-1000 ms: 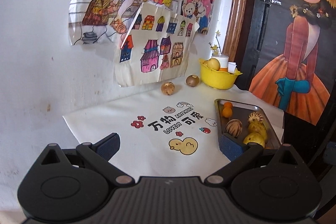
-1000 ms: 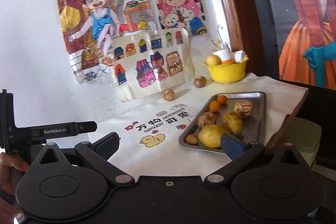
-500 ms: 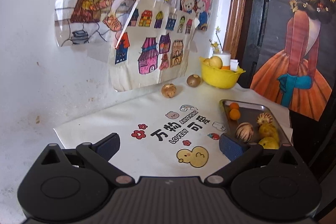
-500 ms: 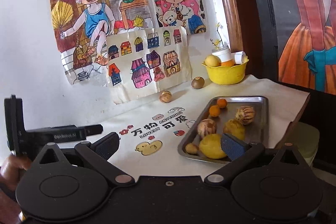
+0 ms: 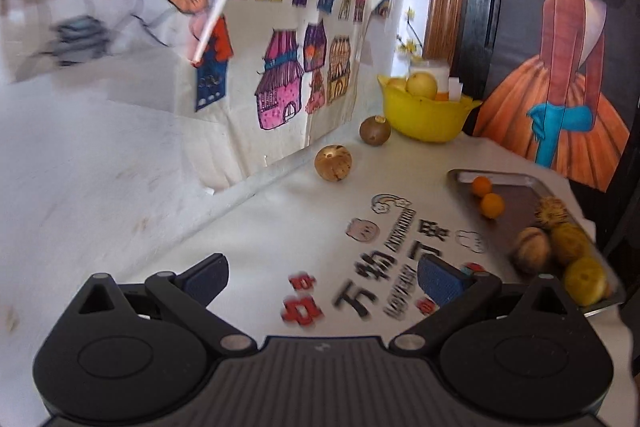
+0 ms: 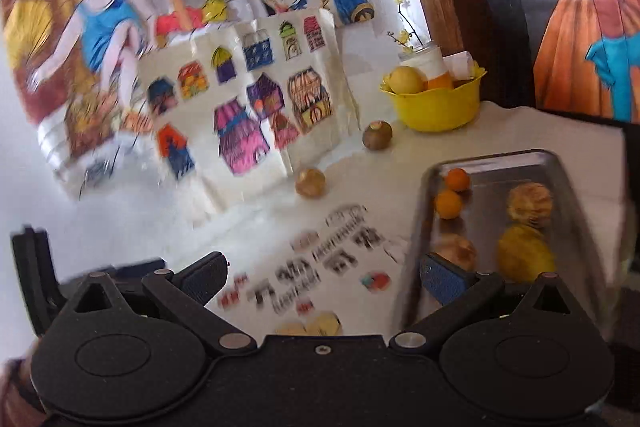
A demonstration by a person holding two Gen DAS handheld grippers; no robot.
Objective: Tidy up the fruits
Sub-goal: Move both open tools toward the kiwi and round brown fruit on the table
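A steel tray (image 5: pixel 516 189) (image 6: pixel 496 169) on the right holds two small oranges (image 5: pixel 492 205) (image 6: pixel 449 203), striped brown fruits (image 5: pixel 531 254) (image 6: pixel 529 203) and yellow lemons (image 5: pixel 586 281) (image 6: pixel 525 254). Two brown round fruits lie loose on the cloth by the wall: one tan (image 5: pixel 333 163) (image 6: pixel 310 182), one darker (image 5: pixel 375 131) (image 6: pixel 377 135). A yellow bowl (image 5: pixel 424 115) (image 6: pixel 438 107) at the back holds a yellow fruit. My left gripper (image 5: pixel 322 275) is open and empty above the cloth. My right gripper (image 6: pixel 322 273) is open and empty, its right finger over the tray's near corner.
The white cloth (image 5: pixel 280 227) with printed characters covers the table. Drawings (image 6: pixel 248 99) hang on the white wall behind. A white bottle (image 6: pixel 428 63) stands in the bowl. A dark door with a painted girl (image 5: pixel 560 47) is on the right. The left gripper's body (image 6: pixel 32 267) shows at left.
Both grippers have moved forward and lower toward the table; the fruits and tray look larger. Both stay open and empty. The views are motion-blurred.
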